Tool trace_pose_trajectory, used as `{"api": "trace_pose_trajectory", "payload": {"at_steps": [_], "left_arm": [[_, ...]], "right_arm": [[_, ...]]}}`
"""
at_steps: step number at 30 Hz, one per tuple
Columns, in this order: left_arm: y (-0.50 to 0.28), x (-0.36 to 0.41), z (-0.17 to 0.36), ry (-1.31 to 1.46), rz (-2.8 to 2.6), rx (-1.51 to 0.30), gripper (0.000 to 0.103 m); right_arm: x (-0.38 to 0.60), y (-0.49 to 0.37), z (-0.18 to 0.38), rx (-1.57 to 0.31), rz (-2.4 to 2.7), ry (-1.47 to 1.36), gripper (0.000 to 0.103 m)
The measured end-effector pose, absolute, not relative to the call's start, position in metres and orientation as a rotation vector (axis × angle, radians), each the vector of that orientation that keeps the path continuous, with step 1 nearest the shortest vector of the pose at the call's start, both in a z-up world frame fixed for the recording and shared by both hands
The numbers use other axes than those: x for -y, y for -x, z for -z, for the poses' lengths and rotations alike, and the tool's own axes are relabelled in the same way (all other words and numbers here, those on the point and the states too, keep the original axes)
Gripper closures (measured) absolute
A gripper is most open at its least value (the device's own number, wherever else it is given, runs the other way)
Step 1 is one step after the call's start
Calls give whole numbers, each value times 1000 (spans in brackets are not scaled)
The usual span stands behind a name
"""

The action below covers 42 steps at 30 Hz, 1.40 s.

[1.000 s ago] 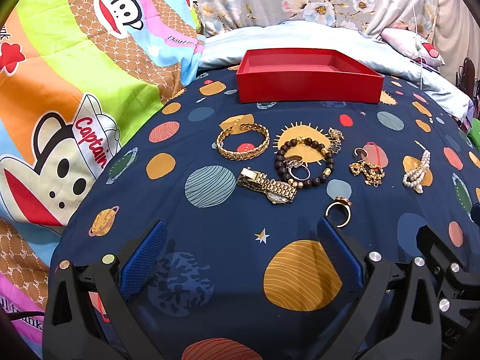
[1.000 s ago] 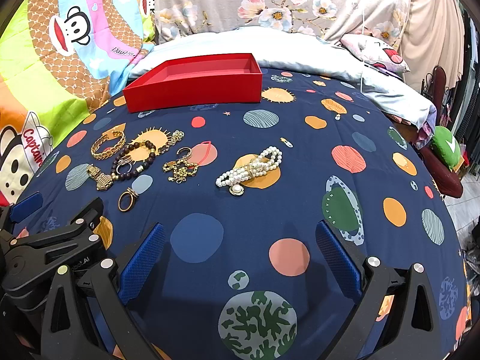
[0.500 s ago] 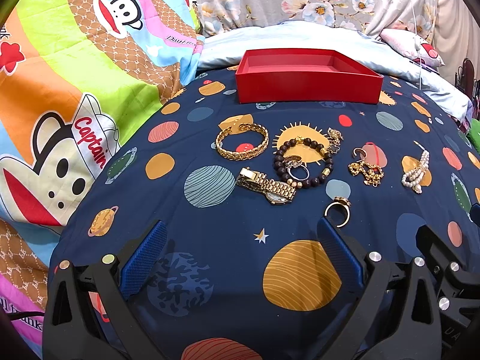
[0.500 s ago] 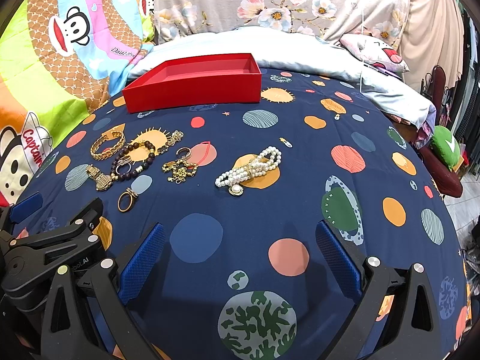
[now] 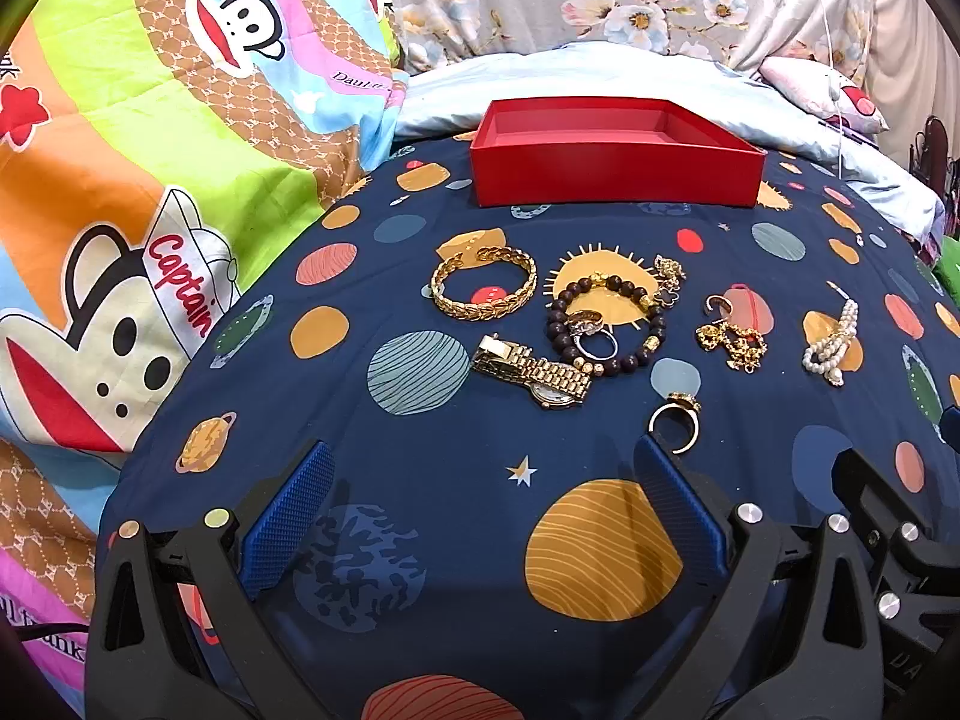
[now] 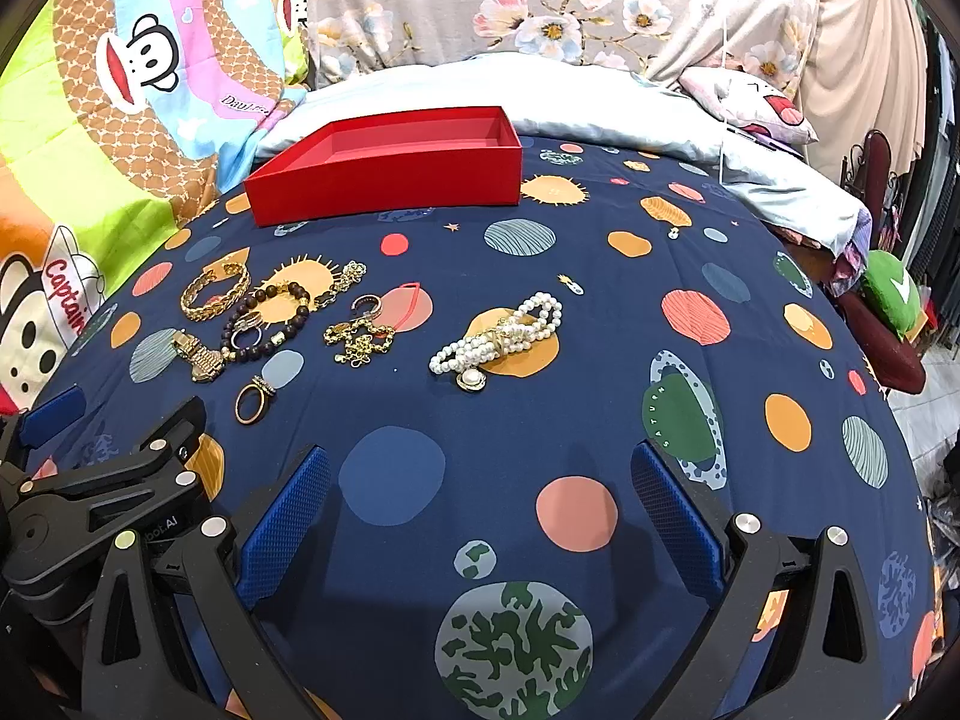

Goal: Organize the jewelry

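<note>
An open red box [image 5: 612,171] [image 6: 390,180] stands empty at the far side of the navy planet-print cover. In front of it lie a gold bangle [image 5: 483,289], a dark bead bracelet [image 5: 606,324], a gold watch [image 5: 534,369], a gold ring [image 5: 675,420] [image 6: 255,399], a gold chain [image 5: 732,342] [image 6: 360,339] and a pearl bracelet [image 5: 834,345] [image 6: 501,339]. My left gripper [image 5: 480,480] is open and empty, just short of the watch and ring. My right gripper [image 6: 480,480] is open and empty, short of the pearls.
A bright cartoon-monkey quilt [image 5: 150,180] lies along the left. A pale blue blanket [image 6: 540,90] and floral pillows [image 6: 540,12] lie behind the box. The bed edge drops off at the right, by a green item [image 6: 894,294]. The left gripper's body [image 6: 102,480] shows beside the right one.
</note>
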<state>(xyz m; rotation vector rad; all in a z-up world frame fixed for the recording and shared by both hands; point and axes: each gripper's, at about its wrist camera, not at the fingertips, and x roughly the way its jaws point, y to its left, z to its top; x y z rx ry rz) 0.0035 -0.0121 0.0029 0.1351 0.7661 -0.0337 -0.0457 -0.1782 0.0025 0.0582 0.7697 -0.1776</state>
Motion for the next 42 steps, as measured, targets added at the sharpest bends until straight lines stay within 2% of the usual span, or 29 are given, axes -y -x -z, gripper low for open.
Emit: {"api": "trace_pose_trajectory", "payload": {"at_steps": [7,14,16,18,22,24,27,28,30,33,37,42], "left_arm": [[-8,-11,-8,-34,32,-783,5],[-18,-36,-20,-55,-35,-783,5],[-23,-47,-19,-14,-42,-804,5],[-25,-51,-20,1,-45,-804,5],[-29,-52,-24,-26,-29,-789,5],[-31,-50,-25,-21,-13,-795,5],[-38,-46,-24,18,26,-832,5],[-40,-45,-23,33,37,-846,5],[-43,-41,-23,51,47,-861,5],[-46,-30,-24,46,54,-866,6],[-56,-17,-18,59,55,-905,17],[-61,-11,-12,72,47,-930,19]], "right_arm": [[210,31,-5,-817,195,-211,8],[213,-5,-9,-836,176,-223,30],[212,-14,-5,-853,179,-225,31],[211,-20,2,-879,182,-235,40],[208,-24,4,-866,208,-209,48],[207,-26,4,-862,214,-189,62],[211,-26,4,-861,217,-188,74],[212,-26,4,-859,216,-188,75],[217,-24,4,-860,224,-189,87],[224,-21,4,-853,214,-219,88],[225,-21,5,-848,204,-234,88],[230,-19,5,-842,182,-257,88]]}}
